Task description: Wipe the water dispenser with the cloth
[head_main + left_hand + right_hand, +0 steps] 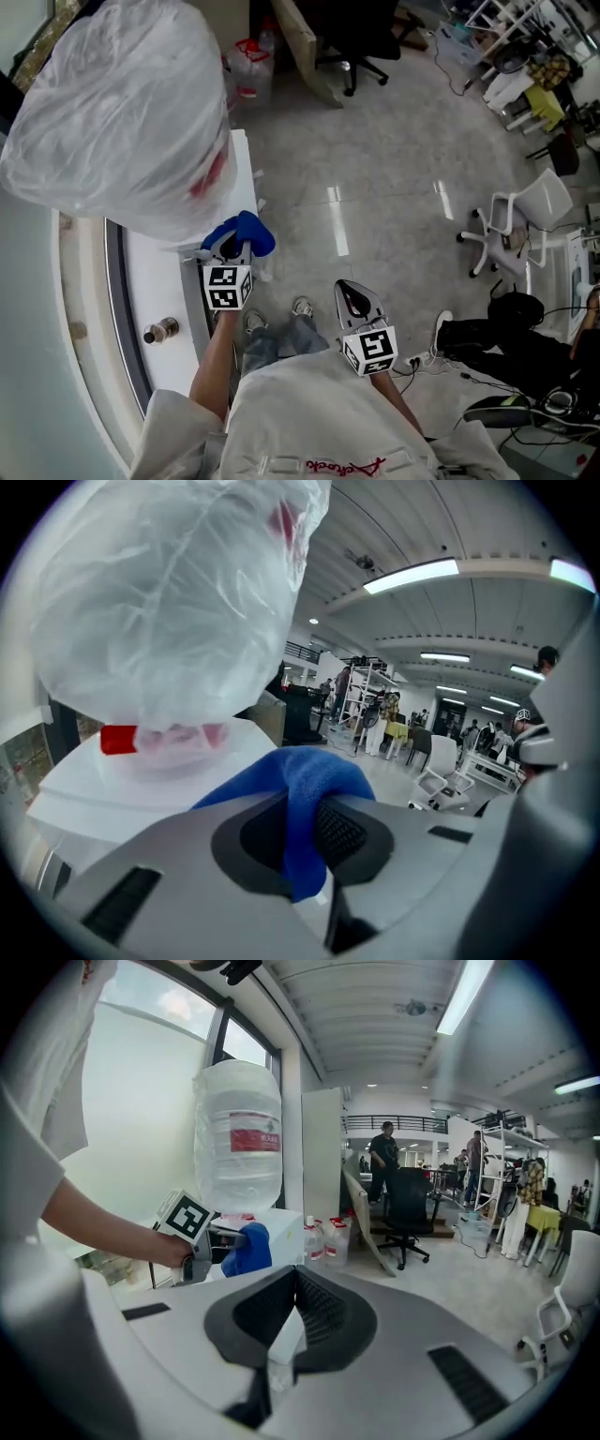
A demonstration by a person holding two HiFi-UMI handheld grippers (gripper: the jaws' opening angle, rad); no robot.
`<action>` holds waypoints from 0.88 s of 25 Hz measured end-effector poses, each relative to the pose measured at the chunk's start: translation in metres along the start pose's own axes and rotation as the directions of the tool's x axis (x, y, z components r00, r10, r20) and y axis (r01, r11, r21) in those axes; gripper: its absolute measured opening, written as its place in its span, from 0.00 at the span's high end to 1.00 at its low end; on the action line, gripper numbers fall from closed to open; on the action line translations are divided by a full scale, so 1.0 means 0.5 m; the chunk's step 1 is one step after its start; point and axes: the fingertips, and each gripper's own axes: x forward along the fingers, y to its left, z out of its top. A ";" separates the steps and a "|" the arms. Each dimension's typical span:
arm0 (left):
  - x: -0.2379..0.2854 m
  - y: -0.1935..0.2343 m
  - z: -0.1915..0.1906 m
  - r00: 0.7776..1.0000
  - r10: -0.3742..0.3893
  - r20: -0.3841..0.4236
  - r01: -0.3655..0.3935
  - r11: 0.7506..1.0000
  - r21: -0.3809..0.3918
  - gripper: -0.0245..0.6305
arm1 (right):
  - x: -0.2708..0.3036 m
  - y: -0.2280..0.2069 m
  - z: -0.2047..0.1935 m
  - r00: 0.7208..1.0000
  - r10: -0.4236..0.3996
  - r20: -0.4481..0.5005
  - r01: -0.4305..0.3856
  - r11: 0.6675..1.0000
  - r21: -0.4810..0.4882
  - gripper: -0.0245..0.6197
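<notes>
Wiping the Dispenser: Cloth at the Top Edge

**Cloth position.** The blue cloth (246,232) is pinched between the jaws of the left gripper (228,258). The left gripper view shows a fold of it clamped between the two pads, and the rest bunches out ahead of the tips. In the head view, the bunched end sits at the front edge of the top of the water dispenser (242,155), just below the plastic-wrapped bottle (122,112). No view confirms whether the cloth is pressing on the surface or only sitting just beside it.

**Right gripper.** The right gripper (356,302) is held near the person's body, well apart from the dispenser. Its jaws are pressed together with nothing between them.

**Progress.**
1. Picking up the cloth is done, and the cloth has been brought to the dispenser.
2. Wiping appears to be at an early or middle stage. The white top shows no streaks or damp patches that would mark an area as covered.
3. Judging by the cloth's position, the rest of the top, the front and the side panels are probably left to wipe.
</notes>
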 end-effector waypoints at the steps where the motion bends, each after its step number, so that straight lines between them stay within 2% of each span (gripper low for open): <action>1: 0.007 -0.009 0.002 1.000 -0.009 -0.002 0.009 1.000 0.004 0.89 | -0.004 -0.005 -0.001 1.000 -0.008 0.000 0.008 1.000 0.003 0.94; 6: 0.013 -0.022 0.010 1.000 -0.017 0.003 0.017 1.000 0.016 0.89 | -0.012 -0.016 -0.007 1.000 -0.014 0.000 0.014 1.000 0.015 0.94; 11: -0.020 0.011 0.013 1.000 0.021 0.020 -0.021 1.000 0.019 0.89 | 0.013 0.001 -0.002 1.000 0.026 0.005 -0.026 1.000 -0.001 0.94; 17: -0.110 0.091 0.002 0.991 0.127 0.046 -0.126 0.992 -0.022 0.89 | 0.052 0.052 0.026 0.994 0.111 0.009 -0.111 0.993 -0.045 0.94; 22: -0.227 0.231 -0.024 0.961 0.269 0.058 -0.265 0.962 -0.070 0.89 | 0.084 0.106 0.038 0.984 0.177 0.008 -0.176 0.982 -0.072 0.94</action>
